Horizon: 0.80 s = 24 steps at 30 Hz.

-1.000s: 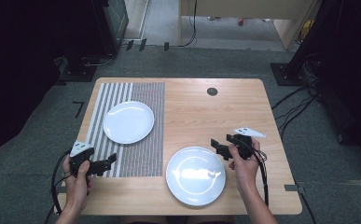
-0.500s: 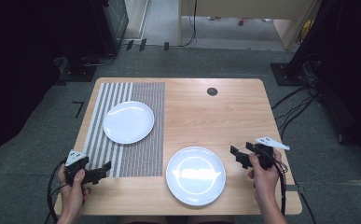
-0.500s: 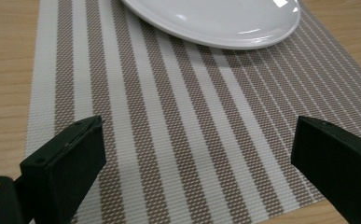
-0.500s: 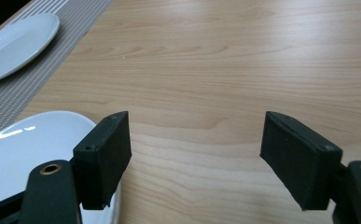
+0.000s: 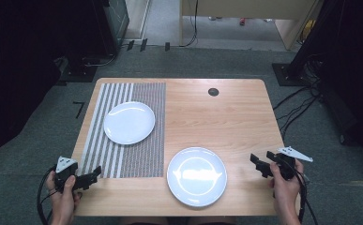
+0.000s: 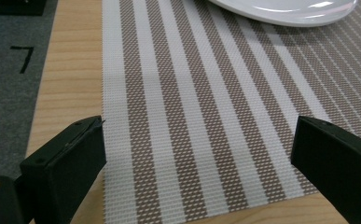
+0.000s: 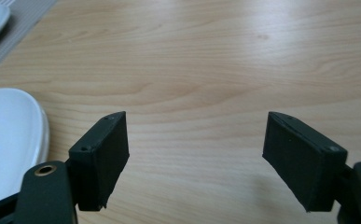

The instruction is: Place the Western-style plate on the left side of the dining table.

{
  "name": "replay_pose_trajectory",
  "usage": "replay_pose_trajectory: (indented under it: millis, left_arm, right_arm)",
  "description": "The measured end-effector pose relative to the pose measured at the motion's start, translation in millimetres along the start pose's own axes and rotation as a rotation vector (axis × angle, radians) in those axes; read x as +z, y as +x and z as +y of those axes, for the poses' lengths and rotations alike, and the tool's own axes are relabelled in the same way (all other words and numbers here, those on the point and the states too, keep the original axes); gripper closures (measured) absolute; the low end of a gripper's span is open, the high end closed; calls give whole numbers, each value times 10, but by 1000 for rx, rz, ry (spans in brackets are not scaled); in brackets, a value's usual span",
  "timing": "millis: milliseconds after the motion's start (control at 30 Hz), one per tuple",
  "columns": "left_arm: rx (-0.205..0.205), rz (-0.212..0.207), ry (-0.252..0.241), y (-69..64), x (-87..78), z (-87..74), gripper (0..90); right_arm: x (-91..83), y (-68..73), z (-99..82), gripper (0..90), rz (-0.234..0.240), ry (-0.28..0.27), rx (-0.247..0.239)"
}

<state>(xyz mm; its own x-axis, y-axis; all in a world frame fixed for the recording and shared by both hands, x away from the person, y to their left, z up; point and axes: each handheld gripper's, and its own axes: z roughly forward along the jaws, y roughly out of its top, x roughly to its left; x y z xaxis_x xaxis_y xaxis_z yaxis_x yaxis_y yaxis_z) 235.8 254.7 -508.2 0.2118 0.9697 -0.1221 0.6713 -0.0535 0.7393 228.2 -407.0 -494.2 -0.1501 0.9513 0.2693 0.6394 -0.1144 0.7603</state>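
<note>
A white plate (image 5: 129, 122) lies on the striped placemat (image 5: 123, 154) on the left half of the wooden table (image 5: 216, 117). A second white plate (image 5: 197, 176) rests on bare wood near the front edge. At the front left corner my left gripper (image 5: 94, 175) is open, its jaws wide over the mat's near edge (image 6: 199, 130), with the far plate's rim (image 6: 285, 11) ahead. To the right of the near plate my right gripper (image 5: 261, 161) is open over bare wood (image 7: 195, 121). Its jaws have just been opening slightly, with nothing between them. That plate's edge (image 7: 10, 140) lies to its left.
A round black grommet (image 5: 213, 92) sits near the table's far edge. Dark equipment stands and cables (image 5: 301, 103) surround the table on grey carpet. A black tape mark (image 5: 79, 107) is on the floor to the left.
Both hands have drawn back toward the near edge. The right gripper moved rightward away from the near plate. The left gripper slid left and back off the mat.
</note>
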Motion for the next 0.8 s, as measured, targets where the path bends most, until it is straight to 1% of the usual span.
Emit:
replay_pose_trajectory:
  millis: [33,67,167,233,333,433,467,500,567,667,733,800]
  left_arm:
    - [3,6,3,9,3,-12,33]
    - [3,10,5,17,5,-21,33]
    - [9,21,3,34,-2,-34,33]
    - [19,35,2,39,-7,-36,33]
    - [22,45,4,56,-16,-43,33]
    - [24,50,4,62,-24,-57,33]
    - [25,48,5,62,-27,-63,33]
    - [28,50,7,63,-29,-68,33]
    - [35,53,10,64,-32,-78,33]
    - [49,57,18,56,-28,-96,33]
    - [57,58,21,45,-24,-105,33]
    - [68,60,29,32,-16,-112,33]
  right_arm:
    - [-34,-70,-34,213,-9,3,2]
    - [-34,-70,-34,213,-9,3,2]
    - [-80,-171,-90,210,-19,5,12]
    - [-110,-240,-139,210,-37,9,20]
    - [-141,-319,-200,211,-51,17,34]
    - [-179,-411,-257,211,-68,16,47]
    - [-210,-466,-289,211,-80,21,58]
    - [-210,-466,-289,211,-80,21,58]
    - [-238,-510,-316,211,-93,25,62]
    - [-264,-559,-358,211,-110,30,53]
    - [-284,-565,-378,210,-115,28,53]
    - [-289,-564,-389,209,-128,26,34]
